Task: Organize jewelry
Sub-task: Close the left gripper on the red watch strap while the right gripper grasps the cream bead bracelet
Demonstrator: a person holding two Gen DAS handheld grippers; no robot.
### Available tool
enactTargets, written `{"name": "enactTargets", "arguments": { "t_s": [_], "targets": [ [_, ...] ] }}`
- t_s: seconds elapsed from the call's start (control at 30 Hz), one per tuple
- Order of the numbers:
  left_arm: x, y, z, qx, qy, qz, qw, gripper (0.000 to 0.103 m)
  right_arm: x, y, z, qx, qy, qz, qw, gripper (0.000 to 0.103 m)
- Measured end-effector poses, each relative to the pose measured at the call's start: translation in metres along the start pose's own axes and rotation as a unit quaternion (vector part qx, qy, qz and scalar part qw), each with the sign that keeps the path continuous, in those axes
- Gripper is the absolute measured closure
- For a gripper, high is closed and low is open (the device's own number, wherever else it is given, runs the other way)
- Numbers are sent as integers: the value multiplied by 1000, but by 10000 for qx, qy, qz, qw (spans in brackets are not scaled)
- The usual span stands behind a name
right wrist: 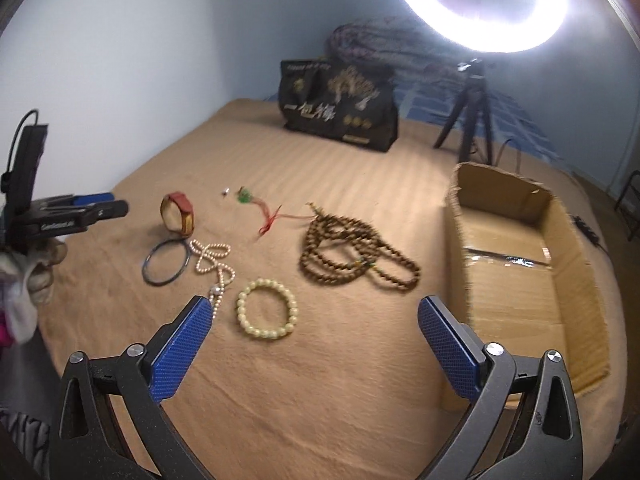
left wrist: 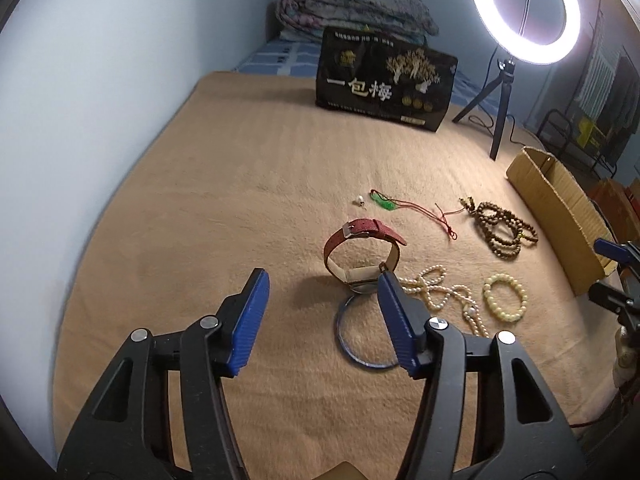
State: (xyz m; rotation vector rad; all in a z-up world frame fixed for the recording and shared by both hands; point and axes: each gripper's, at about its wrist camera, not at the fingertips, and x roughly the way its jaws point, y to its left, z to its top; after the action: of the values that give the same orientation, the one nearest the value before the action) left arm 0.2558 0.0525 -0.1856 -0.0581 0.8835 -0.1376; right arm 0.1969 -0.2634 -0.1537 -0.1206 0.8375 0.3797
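Jewelry (right wrist: pixel 266 314) lies on tan blanket (right wrist: pixel 280 400), ring light (left wrist: pixel 525 2) behind.

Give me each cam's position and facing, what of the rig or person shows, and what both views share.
Left wrist: sits on the left gripper, angled down over the tan blanket toward the red-strap watch and blue bangle; own open jaws show, right gripper at the right edge.
Right wrist: sits on the right gripper, angled down at the pale bead bracelet, cardboard box on the right; own open jaws show, left gripper and gloved hand at left.
Shared: watch, bangle, pearl necklace, brown bead strand, box, ring light.
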Motion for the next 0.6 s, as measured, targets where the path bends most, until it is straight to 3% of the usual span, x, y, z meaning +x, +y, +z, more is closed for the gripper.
{"name": "enactTargets", "arguments": {
  "t_s": [0.13, 0.33, 0.43, 0.53, 0.6],
  "targets": [
    [23, 0, 4, 29, 157, -57, 9999, 53, 23, 3, 1, -11, 221, 136, 9997, 12],
    [49, 3, 5, -67, 340, -145, 9993, 53, 59, 2, -1, 170, 569, 318, 9977, 33],
    [58, 2, 5, -60, 385, -170, 9991, 53, 72, 1, -3, 192, 745, 340, 9965, 36],
    [65, 2, 8, -116, 402, -219, 9989, 53, 84, 0, -3, 222, 903, 336, 9951, 52],
    [69, 2, 10, -156, 394, -241, 9988, 53, 89, -1, -3, 271, 969, 344, 9943, 54]
  ]
}}
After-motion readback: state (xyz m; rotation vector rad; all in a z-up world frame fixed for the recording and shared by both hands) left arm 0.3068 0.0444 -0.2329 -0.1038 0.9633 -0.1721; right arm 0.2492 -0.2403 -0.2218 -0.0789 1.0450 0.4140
